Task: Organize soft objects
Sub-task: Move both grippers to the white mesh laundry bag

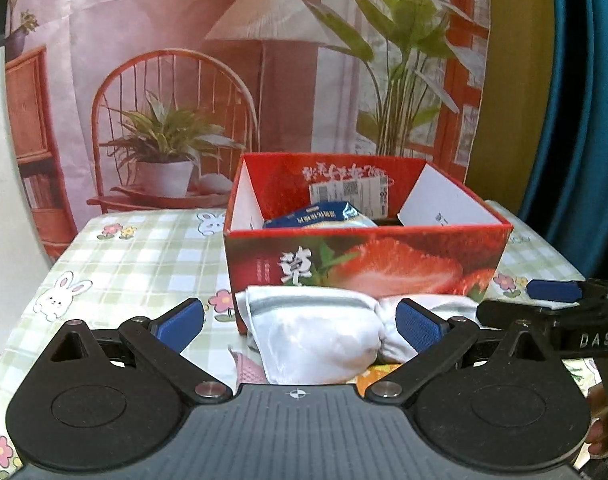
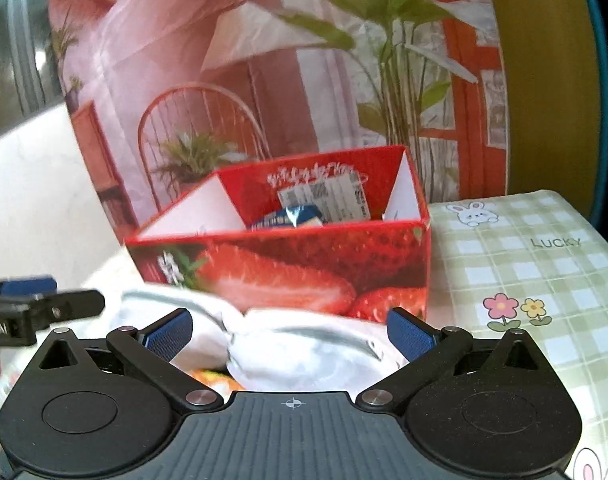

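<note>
Both my left gripper (image 1: 300, 322) and right gripper (image 2: 290, 330) stand spread wide, holding nothing; the white pouches (image 1: 316, 332) lie between their fingers, against the strawberry box (image 1: 364, 260) just ahead on the checked tablecloth (image 1: 136, 248).

Printed backdrop (image 1: 184, 60), checked tablecloth (image 1: 144, 256)

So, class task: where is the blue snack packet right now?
The blue snack packet lies inside the red strawberry box, toward its left side in the left wrist view, in front of the white label.
</note>
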### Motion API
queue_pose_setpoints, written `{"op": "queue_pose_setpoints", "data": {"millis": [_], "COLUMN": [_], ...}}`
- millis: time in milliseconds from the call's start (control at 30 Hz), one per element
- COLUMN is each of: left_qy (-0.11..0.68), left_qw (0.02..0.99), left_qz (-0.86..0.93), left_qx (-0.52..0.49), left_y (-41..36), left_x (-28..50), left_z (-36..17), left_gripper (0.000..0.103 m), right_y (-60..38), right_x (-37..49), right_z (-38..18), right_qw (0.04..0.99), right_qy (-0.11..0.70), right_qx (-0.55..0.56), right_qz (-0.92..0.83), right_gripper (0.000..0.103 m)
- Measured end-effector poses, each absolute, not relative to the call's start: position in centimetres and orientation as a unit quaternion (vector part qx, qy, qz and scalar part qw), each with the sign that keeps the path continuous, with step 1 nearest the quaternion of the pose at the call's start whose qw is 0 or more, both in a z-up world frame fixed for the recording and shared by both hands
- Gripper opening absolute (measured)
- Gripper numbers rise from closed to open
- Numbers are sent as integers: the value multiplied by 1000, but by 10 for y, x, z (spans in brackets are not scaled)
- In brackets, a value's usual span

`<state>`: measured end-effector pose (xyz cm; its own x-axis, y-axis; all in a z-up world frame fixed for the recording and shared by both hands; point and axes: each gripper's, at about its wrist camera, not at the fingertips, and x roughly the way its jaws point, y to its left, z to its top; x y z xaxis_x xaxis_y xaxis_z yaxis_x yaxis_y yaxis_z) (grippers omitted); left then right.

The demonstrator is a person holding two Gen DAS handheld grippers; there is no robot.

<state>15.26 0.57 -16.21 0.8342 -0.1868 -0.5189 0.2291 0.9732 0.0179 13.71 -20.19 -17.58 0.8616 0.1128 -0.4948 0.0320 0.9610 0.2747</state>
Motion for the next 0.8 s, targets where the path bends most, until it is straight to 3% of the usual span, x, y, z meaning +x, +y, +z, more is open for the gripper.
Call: {"op": "queue_pose_setpoints", "data": {"millis": [800], "left_qy": [279], "left_qw": [956], "left_qz": [-86], "left_qx": [6], "left_y": [24], "left_x": [174], "left_z": [-180], "left_gripper": [103], "right_y": [-201], "right_x": [158], "right_z": [-203], "right_qw": [945], "right_qy": [306], "right_qx": [118], "right_qz": [2], "right_gripper": [103]}}
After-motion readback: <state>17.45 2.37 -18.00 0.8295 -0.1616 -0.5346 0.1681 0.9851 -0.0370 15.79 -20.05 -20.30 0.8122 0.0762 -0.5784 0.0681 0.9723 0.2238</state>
